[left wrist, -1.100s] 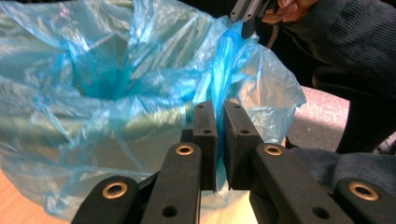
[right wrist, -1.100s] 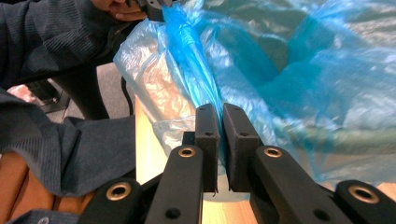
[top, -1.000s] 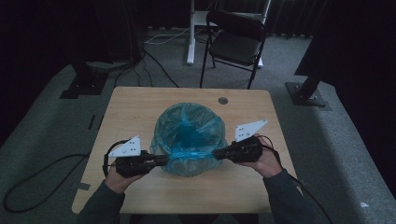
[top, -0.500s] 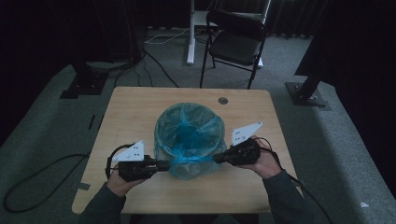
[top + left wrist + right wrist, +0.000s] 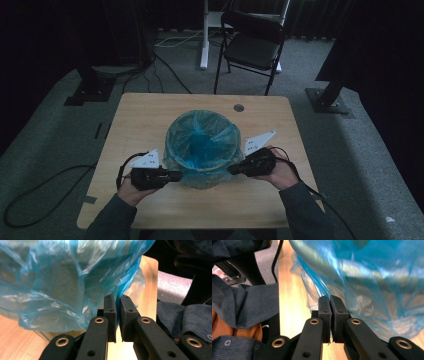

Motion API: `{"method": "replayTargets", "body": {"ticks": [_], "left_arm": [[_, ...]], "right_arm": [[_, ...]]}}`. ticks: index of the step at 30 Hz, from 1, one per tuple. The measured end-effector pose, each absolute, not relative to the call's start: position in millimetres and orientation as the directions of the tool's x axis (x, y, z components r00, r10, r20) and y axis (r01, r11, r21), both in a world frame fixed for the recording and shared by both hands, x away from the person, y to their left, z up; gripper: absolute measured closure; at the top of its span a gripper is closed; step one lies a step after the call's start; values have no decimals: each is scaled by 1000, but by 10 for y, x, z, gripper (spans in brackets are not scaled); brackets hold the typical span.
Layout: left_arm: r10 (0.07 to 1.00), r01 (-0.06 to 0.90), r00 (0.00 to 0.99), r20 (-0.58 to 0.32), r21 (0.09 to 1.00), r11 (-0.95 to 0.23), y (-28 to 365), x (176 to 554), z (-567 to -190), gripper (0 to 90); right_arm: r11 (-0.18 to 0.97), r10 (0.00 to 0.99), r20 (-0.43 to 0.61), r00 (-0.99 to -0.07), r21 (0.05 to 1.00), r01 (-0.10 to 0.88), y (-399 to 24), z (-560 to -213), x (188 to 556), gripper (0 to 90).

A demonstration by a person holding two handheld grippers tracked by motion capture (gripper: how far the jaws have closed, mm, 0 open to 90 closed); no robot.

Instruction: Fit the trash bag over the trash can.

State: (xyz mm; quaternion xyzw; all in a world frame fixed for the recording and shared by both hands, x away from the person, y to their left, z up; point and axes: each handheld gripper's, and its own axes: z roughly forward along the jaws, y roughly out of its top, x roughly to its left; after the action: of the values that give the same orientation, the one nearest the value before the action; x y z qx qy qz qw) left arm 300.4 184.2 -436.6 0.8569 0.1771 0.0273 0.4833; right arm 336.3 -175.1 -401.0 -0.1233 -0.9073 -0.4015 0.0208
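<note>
A round bin lined with a blue plastic bag (image 5: 202, 140) stands in the middle of the wooden table (image 5: 145, 115). The bag's edge is folded over the rim and hangs down the outside. My left gripper (image 5: 177, 175) is at the bin's near left side, shut on the hanging film (image 5: 75, 290), which is pinched between its jaws (image 5: 118, 300). At the near right side, my right gripper (image 5: 233, 170) is also shut on the bag's edge (image 5: 372, 290), film caught between its jaws (image 5: 329, 301). A dark sleeve (image 5: 249, 305) lies beside the table's edge.
A small round hole (image 5: 239, 107) sits near the table's far edge. Beyond the table stand a black folding chair (image 5: 255, 45) and a white post (image 5: 204, 35). Black stand bases (image 5: 330, 100) flank the table, and a cable (image 5: 40, 200) lies on the floor at left.
Both grippers have shifted slightly toward the person and lower down the bin's sides, the left one more, drawing the bag's edge down with them.
</note>
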Motion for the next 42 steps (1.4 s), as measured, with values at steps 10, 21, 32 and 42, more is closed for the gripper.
{"method": "replayTargets", "body": {"ticks": [10,21,32,42], "left_arm": [[323,282,934,-151,867,-411,1972,2987,-4270,662],[351,242,929,-120,913,-329,2188,2932,-4016,568],[402,227,910,-102,934,-277,2139,3133,-3815,545],[426,232,900,-87,925,-301,1963,3372,-3738,536]], "right_arm": [[628,224,119,-967,742,236,-1814,-3944,3327,710],[551,261,99,-960,802,232,-2042,-3717,3292,633],[453,421,29,-907,859,238,-2019,-3541,3436,641],[385,521,104,-847,857,342,-1926,-3661,3735,700]]}}
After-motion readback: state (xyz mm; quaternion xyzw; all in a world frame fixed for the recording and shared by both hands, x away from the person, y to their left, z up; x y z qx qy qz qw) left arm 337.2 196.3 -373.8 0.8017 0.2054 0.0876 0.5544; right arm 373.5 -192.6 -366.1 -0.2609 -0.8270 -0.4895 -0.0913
